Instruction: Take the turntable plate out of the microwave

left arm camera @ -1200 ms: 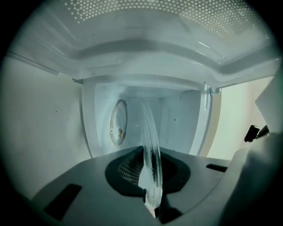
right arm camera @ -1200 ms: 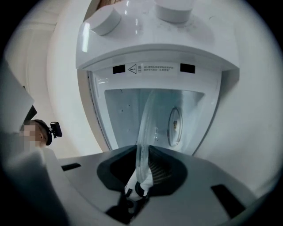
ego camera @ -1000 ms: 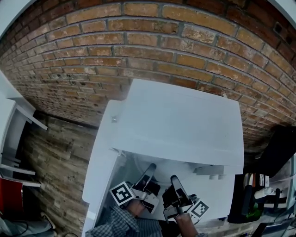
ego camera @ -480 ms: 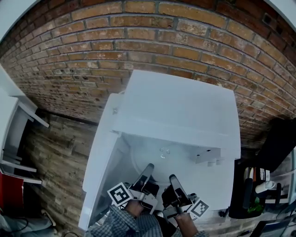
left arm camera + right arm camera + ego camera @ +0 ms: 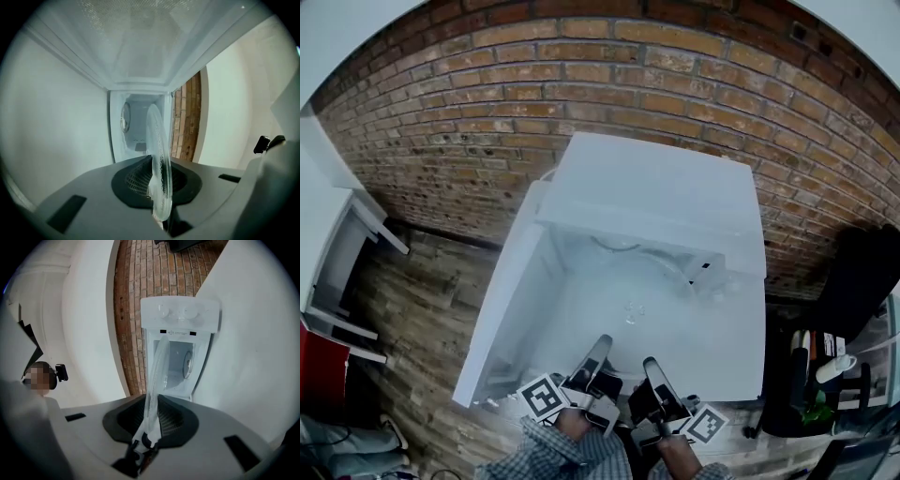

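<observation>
Faces a red brick wall (image 5: 581,84) above a wooden plank floor (image 5: 422,291). Looks steeply down on a white microwave (image 5: 656,187) with its door (image 5: 502,309) swung wide to the left. Holds the clear glass turntable plate (image 5: 628,309) roughly level in front of the open cavity, mostly outside it; cannot tell whether the far rim is fully clear of the mouth. Pinches the near rim with the left gripper (image 5: 600,342), jaws pressed onto the glass, the plate (image 5: 159,159) running edge-on between the pads in the left gripper view. Clamps the same rim just beside it with the right gripper (image 5: 650,364), jaws likewise closed on the glass (image 5: 153,376). Carries a square-marker cube (image 5: 544,396) on each tool, near a checked sleeve (image 5: 553,459). Shows two knobs on the control panel (image 5: 180,315) beyond the plate in the right gripper view
</observation>
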